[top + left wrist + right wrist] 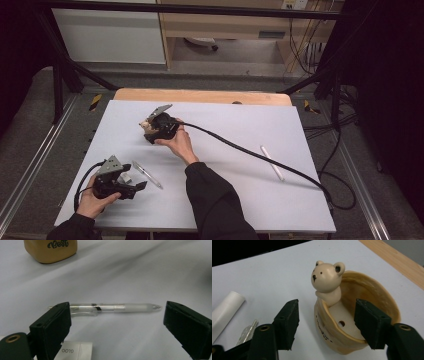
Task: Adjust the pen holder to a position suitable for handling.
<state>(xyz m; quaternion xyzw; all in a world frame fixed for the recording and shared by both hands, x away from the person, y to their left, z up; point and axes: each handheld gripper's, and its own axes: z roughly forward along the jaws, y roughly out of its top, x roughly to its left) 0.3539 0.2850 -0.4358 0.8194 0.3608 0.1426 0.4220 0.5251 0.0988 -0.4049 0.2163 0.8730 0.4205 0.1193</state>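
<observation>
A tan ceramic cup (362,297) with a small bear figure (327,280) on its rim stands on the white table at the far middle-left (146,127). My right gripper (327,322) is open and straddles the cup's near wall, one jaw outside it and the other inside the bowl, with a gap showing at the outer jaw. A clear pen (112,308) lies crosswise just beyond my left gripper (116,317), whose jaws stand wide apart with nothing between them. In the high view that pen (146,174) rests right of the left gripper (137,189).
A white pen (272,163) lies on the right half of the table, beside the right gripper's black cable (250,152). A printed paper slip (75,351) sits under the left jaw. A white cylinder (224,312) lies left of the cup. The table's wooden edge (200,95) runs along the far side.
</observation>
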